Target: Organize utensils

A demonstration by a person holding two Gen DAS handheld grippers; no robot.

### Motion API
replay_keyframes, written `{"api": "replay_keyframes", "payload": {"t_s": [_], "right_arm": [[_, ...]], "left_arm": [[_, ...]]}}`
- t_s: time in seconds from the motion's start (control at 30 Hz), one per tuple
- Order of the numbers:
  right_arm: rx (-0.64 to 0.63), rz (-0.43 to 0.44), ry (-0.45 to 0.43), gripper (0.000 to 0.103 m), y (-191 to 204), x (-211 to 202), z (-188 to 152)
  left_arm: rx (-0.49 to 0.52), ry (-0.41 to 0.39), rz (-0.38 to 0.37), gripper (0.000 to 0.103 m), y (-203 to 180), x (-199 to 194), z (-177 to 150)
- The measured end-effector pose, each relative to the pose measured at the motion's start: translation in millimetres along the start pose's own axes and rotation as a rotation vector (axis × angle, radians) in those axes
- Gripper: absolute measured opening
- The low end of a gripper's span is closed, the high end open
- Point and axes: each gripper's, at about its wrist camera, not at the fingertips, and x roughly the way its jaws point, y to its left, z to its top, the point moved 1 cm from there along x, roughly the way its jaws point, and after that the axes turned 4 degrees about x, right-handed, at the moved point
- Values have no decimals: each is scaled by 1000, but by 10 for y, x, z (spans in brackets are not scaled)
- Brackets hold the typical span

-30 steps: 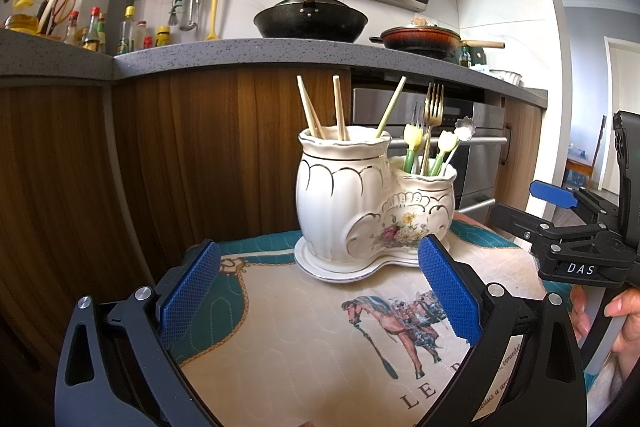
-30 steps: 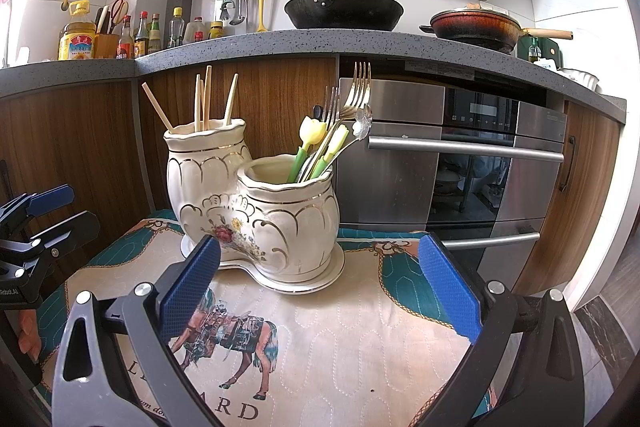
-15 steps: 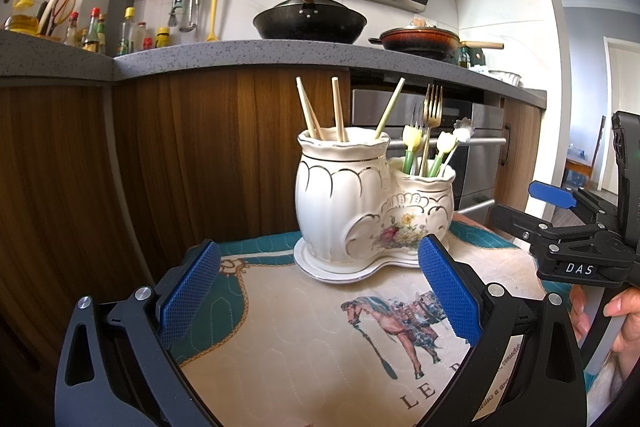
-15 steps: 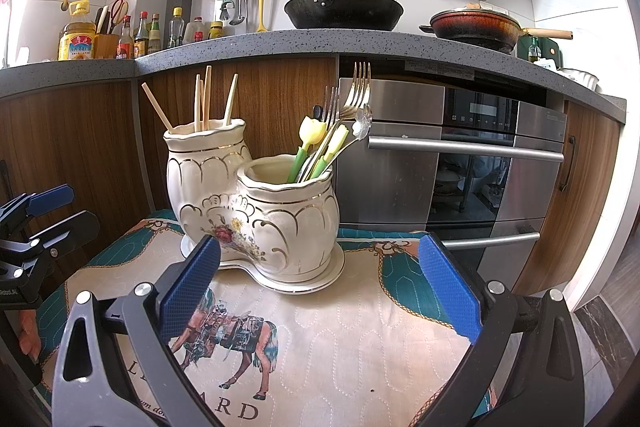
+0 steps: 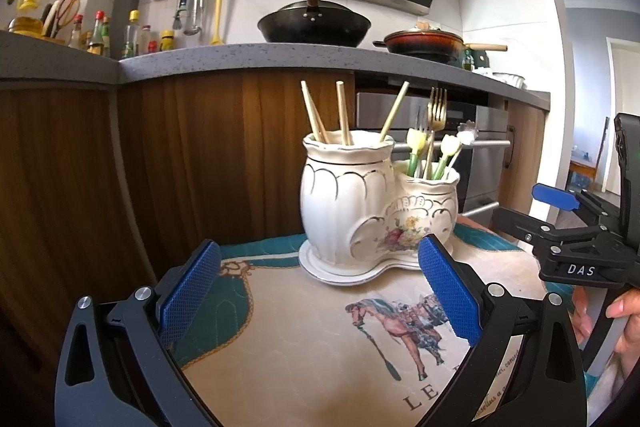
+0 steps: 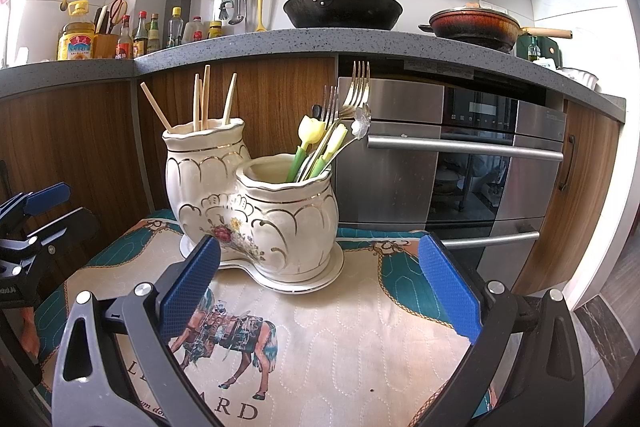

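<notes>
Showing: a white ceramic double holder (image 6: 256,211) standing upright on a horse-print mat (image 6: 344,339) that covers the table.
Taller pot: chopsticks (image 6: 202,99) fan out loosely, leaning different ways.
Shorter pot: forks (image 6: 356,87), a silver spoon (image 6: 362,123) and tulip-handled pieces (image 6: 310,131) lean toward the right rim.
Left gripper (image 5: 316,291): jaws apart, empty, short of the holder.
Right gripper (image 6: 318,291): jaws apart, empty, near the shorter pot.
Tipping risk: the holder looks top-heavy, so a sideways nudge could rock it on its saucer-like base.
Snag risk: lifting one fork could drag its crossed neighbours out.
Slip risk: thin chopsticks may pivot if pinched off-centre.
Collision risk: both grippers reaching in at once could knock each other.
</notes>
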Motion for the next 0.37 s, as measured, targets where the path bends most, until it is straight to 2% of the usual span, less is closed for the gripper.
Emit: {"api": "replay_keyframes", "payload": {"t_s": [0.37], "right_arm": [[0,0,0,98,4,4,-1]], "left_arm": [[-2,10,1,98,1,-3,7]]}}
